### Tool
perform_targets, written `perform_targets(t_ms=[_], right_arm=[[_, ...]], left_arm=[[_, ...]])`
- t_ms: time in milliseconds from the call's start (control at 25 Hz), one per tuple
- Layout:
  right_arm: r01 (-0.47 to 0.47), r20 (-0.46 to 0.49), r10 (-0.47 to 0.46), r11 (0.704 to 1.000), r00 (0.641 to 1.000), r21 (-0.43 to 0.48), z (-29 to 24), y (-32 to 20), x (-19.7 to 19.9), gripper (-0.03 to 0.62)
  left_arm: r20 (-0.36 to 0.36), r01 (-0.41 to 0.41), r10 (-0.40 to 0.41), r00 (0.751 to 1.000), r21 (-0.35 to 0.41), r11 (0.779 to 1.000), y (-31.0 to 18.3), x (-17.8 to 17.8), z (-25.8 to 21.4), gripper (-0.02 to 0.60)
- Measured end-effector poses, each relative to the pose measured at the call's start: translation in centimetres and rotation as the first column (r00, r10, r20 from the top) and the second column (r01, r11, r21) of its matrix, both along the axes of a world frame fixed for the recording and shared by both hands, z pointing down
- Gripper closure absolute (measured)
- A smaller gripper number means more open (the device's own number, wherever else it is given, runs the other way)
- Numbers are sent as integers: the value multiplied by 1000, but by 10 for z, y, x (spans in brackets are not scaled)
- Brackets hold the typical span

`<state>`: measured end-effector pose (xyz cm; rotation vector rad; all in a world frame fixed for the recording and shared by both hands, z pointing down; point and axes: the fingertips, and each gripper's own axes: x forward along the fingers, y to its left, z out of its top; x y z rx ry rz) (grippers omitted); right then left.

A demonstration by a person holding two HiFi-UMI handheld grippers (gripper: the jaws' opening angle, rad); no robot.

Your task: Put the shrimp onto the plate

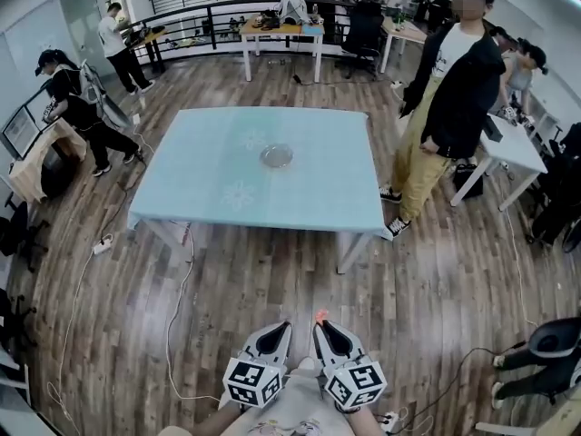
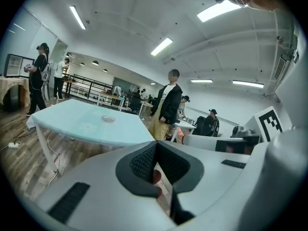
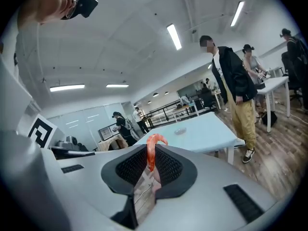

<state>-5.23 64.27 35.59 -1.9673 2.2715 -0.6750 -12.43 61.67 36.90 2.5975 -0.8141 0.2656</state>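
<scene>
My right tool [image 3: 151, 163] is pinching the shrimp [image 3: 152, 149]. Only its curled orange-pink upper end rises clear of the black pads; the rest is buried between them. In the head view the shrimp [image 1: 320, 315] is no more than a small bright speck at the tip of the right tool [image 1: 323, 328], too small to show its shape. It is held over the wooden floor, well apart from the plate [image 1: 277, 156].

My left tool [image 2: 156, 149] has its jaws pressed together with nothing between them. A reddish patch shows low in the slit behind the pads, and I cannot tell what it is. In the head view the left tool [image 1: 278, 329] sits just beside the right one, and both are cut off by the lower edge of the picture.

The plate lies near the middle of the pale blue bench [image 1: 309, 203]. It is small and hard to make out in either gripper view.

Each tool's marker cube [image 1: 252, 381] carries black-and-white square patterns. A person [image 1: 451, 107] stands beside the bench's right edge.
</scene>
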Motion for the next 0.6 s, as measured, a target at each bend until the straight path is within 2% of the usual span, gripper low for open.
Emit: perform_targets(t_ms=[160, 320, 480, 600], right_arm=[[50, -45, -49, 999, 998, 17, -4, 4, 10, 525], [98, -3, -98, 995, 995, -29, 7, 6, 30, 525], [103, -13, -103, 995, 995, -5, 8, 9, 35, 525], [89, 14, -89, 995, 996, -37, 20, 10, 42, 525]], left_arm=[[-5, 1, -1, 1000, 15, 1000, 19, 13, 0, 574], [32, 34, -33, 999, -8, 999, 33, 25, 6, 574], [8, 86, -86, 996, -3, 996, 19, 26, 2, 574], [7, 91, -91, 996, -15, 996, 16, 35, 5, 574]])
